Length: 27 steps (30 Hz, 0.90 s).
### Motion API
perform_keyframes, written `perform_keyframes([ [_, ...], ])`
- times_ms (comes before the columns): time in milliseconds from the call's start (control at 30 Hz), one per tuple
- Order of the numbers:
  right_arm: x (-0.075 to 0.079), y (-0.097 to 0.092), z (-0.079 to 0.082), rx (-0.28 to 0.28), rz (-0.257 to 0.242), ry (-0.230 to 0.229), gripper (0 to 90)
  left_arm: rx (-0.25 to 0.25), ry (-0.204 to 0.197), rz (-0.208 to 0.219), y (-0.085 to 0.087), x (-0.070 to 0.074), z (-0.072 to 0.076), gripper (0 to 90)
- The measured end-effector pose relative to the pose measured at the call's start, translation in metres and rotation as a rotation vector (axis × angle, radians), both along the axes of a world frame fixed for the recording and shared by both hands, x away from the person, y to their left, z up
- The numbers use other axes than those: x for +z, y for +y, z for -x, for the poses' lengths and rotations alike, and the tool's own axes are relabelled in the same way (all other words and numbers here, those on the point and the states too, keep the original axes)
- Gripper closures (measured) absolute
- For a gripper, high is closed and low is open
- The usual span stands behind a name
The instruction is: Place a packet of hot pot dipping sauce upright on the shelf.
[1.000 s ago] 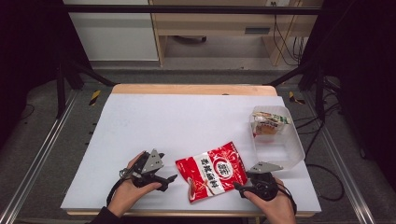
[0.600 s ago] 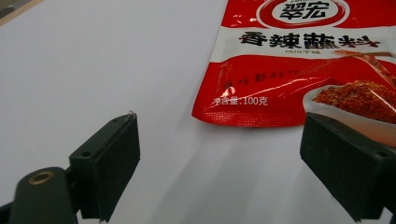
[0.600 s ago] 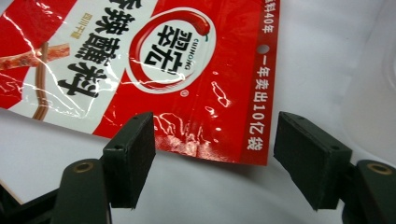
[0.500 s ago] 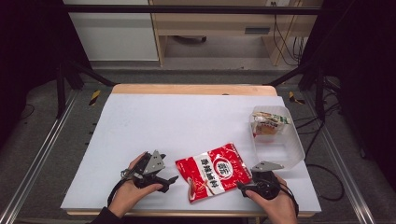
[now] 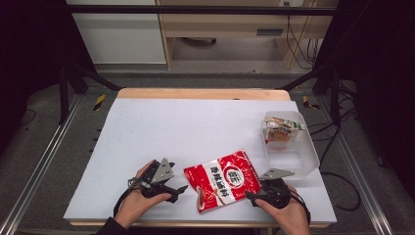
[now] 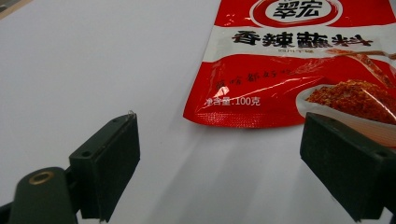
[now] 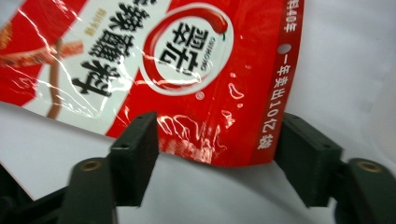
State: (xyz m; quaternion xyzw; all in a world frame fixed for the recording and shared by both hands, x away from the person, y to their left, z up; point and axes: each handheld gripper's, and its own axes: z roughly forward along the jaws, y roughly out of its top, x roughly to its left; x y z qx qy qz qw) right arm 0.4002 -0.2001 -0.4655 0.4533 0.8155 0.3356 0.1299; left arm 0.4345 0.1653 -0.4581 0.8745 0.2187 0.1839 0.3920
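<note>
The red seasoning packet [image 5: 222, 180] lies where it was, at the table's [image 5: 195, 122] near edge. The right gripper [image 7: 217, 144], its open jaws just narrowed, straddles its corner without pressing; the left gripper [image 6: 219, 154] gapes beside it.

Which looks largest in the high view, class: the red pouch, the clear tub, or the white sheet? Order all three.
1. White sheet, by far the largest.
2. Clear tub and red pouch cover about the same area; too close to rank, though the pouch lies nearer the camera.
</note>
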Motion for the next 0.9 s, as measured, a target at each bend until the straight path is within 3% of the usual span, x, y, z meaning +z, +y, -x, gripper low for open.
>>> perform_keyframes([
  [167, 0.005, 0.002, 0.0, 0.024, 0.016, -0.038, 57.8, -0.003, 0.0, -0.003, 0.0, 0.0, -0.001, 12.0],
  [233, 0.007, 0.002, -0.001, 0.02, 0.023, -0.05, 69.9, -0.003, -0.001, -0.003, 0.0, 0.0, -0.001, 12.0],
  [367, 0.017, 0.003, -0.004, 0.024, -0.008, -0.088, 85.6, 0.004, -0.003, -0.004, 0.002, 0.001, -0.001, 12.0],
  [500, 0.027, 0.007, -0.008, 0.038, -0.019, -0.1, 90.0, 0.007, -0.01, -0.014, 0.004, 0.002, -0.001, 12.0],
  [900, 0.064, 0.03, -0.034, 0.135, 0.073, -0.167, 90.0, 0.03, -0.015, 0.003, 0.011, 0.006, -0.003, 12.0],
])
